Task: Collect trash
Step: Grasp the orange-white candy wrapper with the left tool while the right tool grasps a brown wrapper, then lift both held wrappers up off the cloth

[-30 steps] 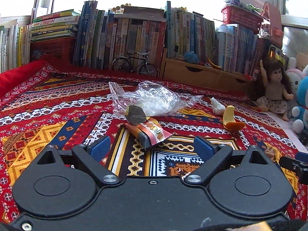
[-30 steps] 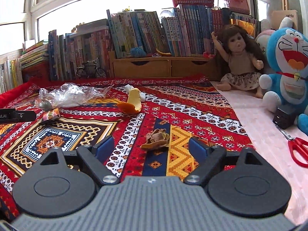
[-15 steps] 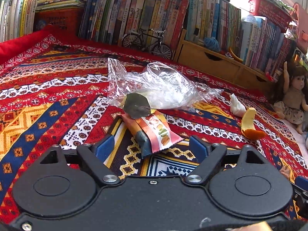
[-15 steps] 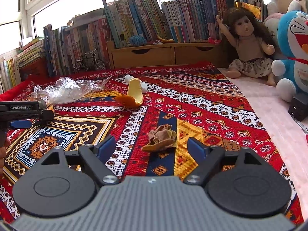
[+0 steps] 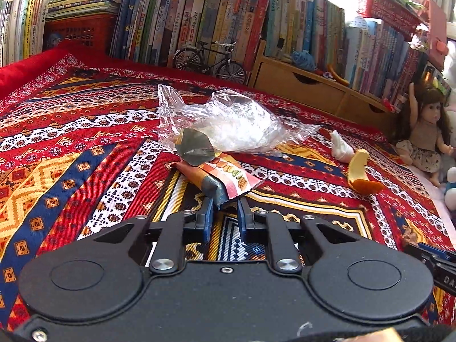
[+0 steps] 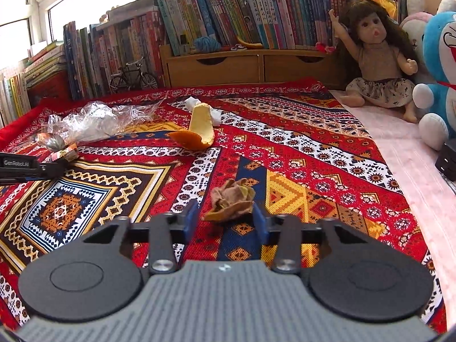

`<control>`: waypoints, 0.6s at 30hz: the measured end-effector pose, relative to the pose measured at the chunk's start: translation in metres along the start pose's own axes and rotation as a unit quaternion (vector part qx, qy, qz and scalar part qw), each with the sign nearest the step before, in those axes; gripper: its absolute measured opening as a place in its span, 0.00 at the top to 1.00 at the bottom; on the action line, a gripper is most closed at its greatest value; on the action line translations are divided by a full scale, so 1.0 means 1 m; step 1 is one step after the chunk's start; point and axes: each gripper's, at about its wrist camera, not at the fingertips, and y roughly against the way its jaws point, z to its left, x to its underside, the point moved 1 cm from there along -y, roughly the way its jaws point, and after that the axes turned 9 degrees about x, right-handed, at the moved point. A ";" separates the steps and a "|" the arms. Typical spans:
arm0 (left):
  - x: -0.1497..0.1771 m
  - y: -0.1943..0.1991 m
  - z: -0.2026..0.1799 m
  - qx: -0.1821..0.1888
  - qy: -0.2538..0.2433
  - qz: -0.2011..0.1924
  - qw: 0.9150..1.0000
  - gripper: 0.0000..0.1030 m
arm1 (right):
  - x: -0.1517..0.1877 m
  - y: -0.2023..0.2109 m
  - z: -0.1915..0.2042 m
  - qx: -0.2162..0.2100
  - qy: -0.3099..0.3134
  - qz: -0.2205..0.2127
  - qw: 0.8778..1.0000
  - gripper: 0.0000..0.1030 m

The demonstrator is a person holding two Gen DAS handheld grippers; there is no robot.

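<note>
An orange-and-pink snack wrapper point(image 5: 228, 175) lies on the patterned red cloth point(image 5: 71, 156), and my left gripper point(image 5: 223, 213) is shut on its near end. Behind it sit a grey foil scrap point(image 5: 195, 148) and a crumpled clear plastic bag point(image 5: 233, 122). To the right lie a yellow peel point(image 5: 360, 173) and a white tissue wad point(image 5: 340, 148). My right gripper point(image 6: 225, 219) has its jaws drawn in against a crumpled brown scrap point(image 6: 232, 199). The peel point(image 6: 199, 131) and the bag point(image 6: 91, 122) lie farther back, and the left gripper's finger point(image 6: 28, 165) shows at the left edge.
Rows of books point(image 5: 213, 20), a model bicycle point(image 5: 211, 59) and wooden drawers point(image 6: 228, 68) line the back. A doll point(image 6: 376, 57) and a blue plush toy point(image 6: 441, 71) sit at the right, beside a black box point(image 6: 447, 159) on the pink mat.
Both grippers moved forward and down to their items. The left jaws went from wide open to shut on the wrapper. The right jaws narrowed around the brown scrap.
</note>
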 end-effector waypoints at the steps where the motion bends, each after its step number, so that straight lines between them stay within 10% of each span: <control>1: 0.002 0.003 -0.001 0.003 -0.005 -0.002 1.000 0.84 | 0.000 0.001 -0.001 -0.001 0.000 0.000 1.000 0.68; 11: 0.016 0.039 -0.013 0.024 -0.060 -0.017 0.998 0.79 | 0.006 0.026 -0.002 -0.026 -0.007 -0.023 0.999 0.74; 14: 0.010 0.035 -0.016 -0.013 -0.065 -0.044 0.997 0.33 | 0.007 0.035 0.003 -0.034 -0.002 -0.031 0.999 0.74; 18: -0.003 0.020 -0.016 -0.017 -0.033 -0.067 0.997 0.15 | 0.010 0.040 0.010 -0.037 0.006 -0.036 0.999 0.74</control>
